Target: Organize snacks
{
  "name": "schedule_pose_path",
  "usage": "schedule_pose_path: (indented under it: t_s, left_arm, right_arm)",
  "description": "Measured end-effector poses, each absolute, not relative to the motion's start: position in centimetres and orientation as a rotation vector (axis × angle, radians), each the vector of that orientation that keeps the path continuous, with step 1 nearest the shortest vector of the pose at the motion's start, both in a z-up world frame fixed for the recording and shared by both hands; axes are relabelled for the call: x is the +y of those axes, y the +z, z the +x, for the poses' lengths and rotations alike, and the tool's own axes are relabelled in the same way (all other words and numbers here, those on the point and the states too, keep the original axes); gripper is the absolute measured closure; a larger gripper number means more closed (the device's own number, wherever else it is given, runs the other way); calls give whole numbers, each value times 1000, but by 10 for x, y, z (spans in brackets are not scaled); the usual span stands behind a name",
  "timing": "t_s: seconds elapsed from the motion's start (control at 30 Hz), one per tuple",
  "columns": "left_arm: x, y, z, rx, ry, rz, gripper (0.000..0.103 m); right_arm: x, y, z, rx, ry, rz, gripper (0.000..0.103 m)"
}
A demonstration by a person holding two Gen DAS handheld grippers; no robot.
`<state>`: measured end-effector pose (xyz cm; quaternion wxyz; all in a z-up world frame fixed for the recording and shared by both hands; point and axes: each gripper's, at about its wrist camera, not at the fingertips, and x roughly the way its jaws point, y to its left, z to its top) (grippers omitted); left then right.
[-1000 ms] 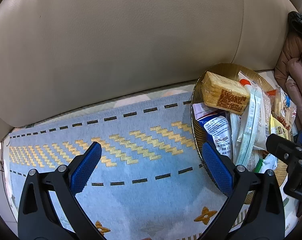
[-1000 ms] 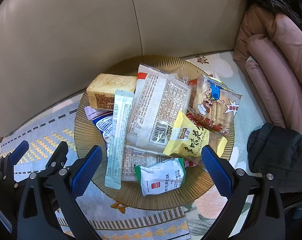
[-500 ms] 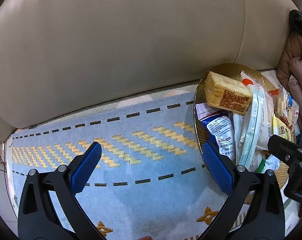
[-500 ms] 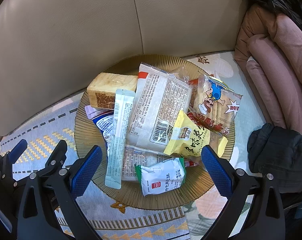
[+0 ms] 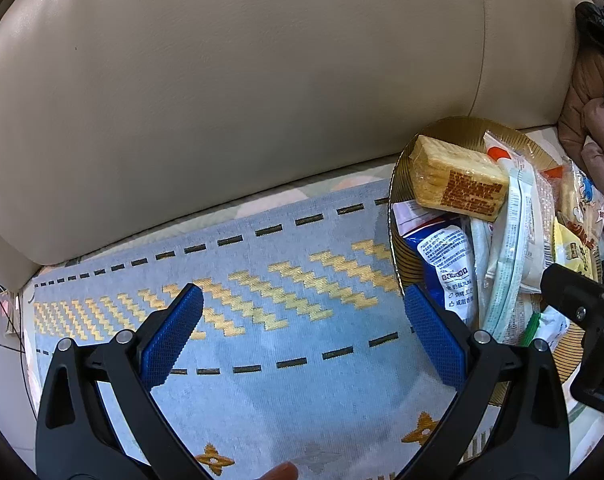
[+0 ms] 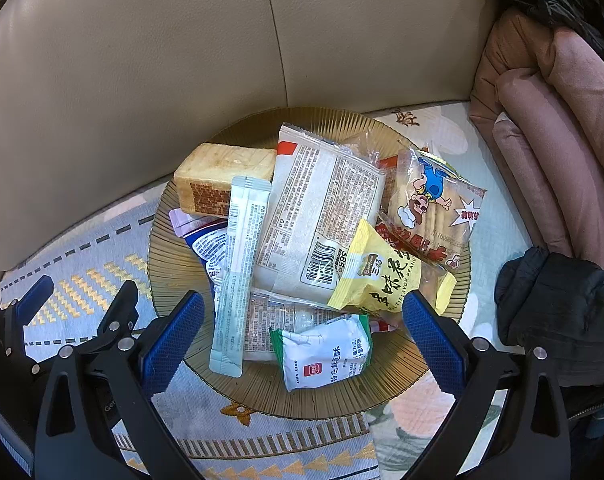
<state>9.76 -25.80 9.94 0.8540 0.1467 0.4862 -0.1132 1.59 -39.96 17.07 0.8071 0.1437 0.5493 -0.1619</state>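
The plate (image 6: 173, 264) sits on the sofa seat before the backrest (image 6: 141, 60), snacks (image 6: 322, 216) piled on it, mat (image 5: 261, 300) to its left, jackets (image 6: 550, 120) right.

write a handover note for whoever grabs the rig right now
Left gripper: jaws open, empty, over the blue mat, beside the plate.
Right gripper: jaws open, empty, over the plate's near side.
Snacks: all heaped on the plate: toast pack, long sachet, yellow peanut bag, white-green pack, others.
Done: nothing sorted onto the mat.
Left: pick snacks off and arrange them.
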Motion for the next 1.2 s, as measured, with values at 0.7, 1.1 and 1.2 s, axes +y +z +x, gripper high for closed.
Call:
schedule_pose_path:
  t_s: [0.7,1.1,1.2]
  left_arm:
    - [-259,86,100,1060,-241,289,3]
    - [-257,93,94,989,-238,266,3]
    - [-254,95,96,1008,-227,250,3]
  right_arm:
    - [-399,166,19,1198,-342,275,5]
    - [-399,165,19,1203,-342,274,5]
    - [-398,167,19,1193,-338,278,5]
